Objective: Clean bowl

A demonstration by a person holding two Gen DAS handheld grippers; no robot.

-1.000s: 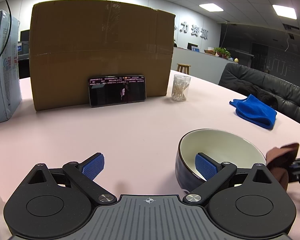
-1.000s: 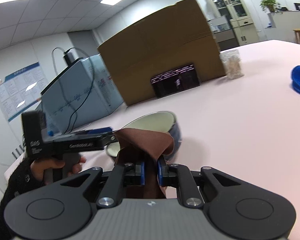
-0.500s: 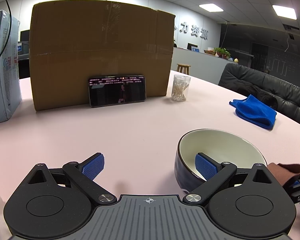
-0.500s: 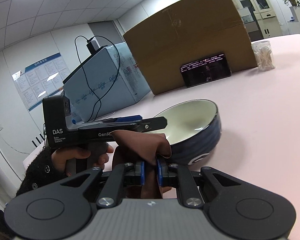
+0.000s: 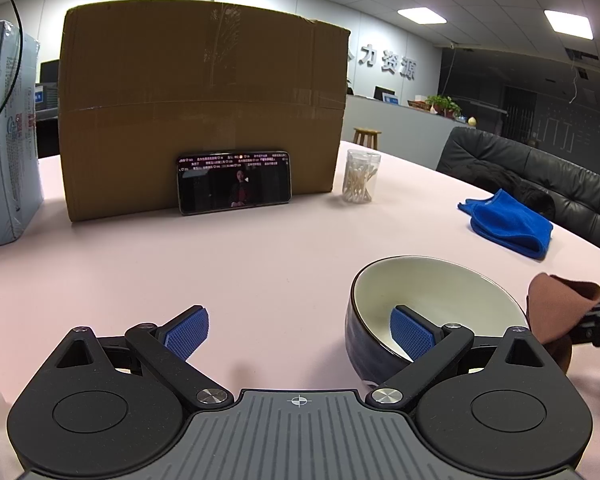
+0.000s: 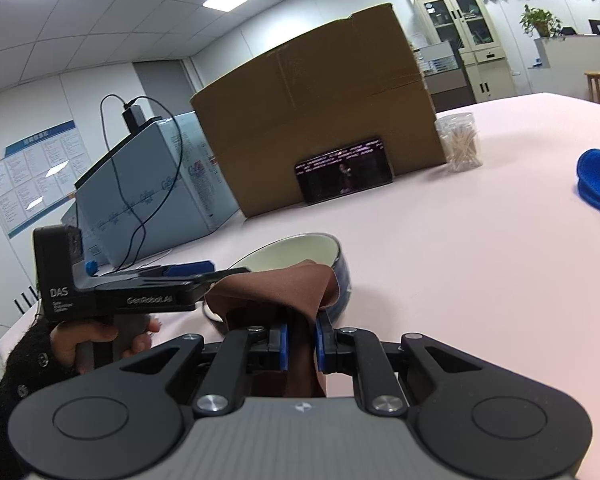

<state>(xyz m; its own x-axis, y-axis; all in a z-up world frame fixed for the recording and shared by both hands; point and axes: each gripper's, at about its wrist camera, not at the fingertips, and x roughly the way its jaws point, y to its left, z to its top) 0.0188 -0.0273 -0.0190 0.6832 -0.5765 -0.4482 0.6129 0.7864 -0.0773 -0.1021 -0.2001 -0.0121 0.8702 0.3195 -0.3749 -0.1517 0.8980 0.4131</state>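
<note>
A dark blue bowl (image 5: pixel 432 296) with a cream inside stands on the pink table, at the lower right of the left wrist view. My left gripper (image 5: pixel 300 332) is open; its right finger reaches inside the bowl over the near rim and its left finger is outside. My right gripper (image 6: pixel 300 344) is shut on a brown cloth (image 6: pixel 276 292), which hangs just in front of the bowl (image 6: pixel 296 248). The cloth (image 5: pixel 556 304) shows at the bowl's right edge in the left wrist view.
A large cardboard box (image 5: pixel 200 100) stands at the back with a phone (image 5: pixel 234 182) leaning on it. A jar of cotton swabs (image 5: pixel 360 176) is beside it. A blue cloth (image 5: pixel 508 224) lies at the right. A pale blue carton (image 5: pixel 4 140) stands at the left.
My right gripper with the brown cloth dropped away from the bowl, then came back up to its right rim. The left gripper and the bowl have stayed still.
</note>
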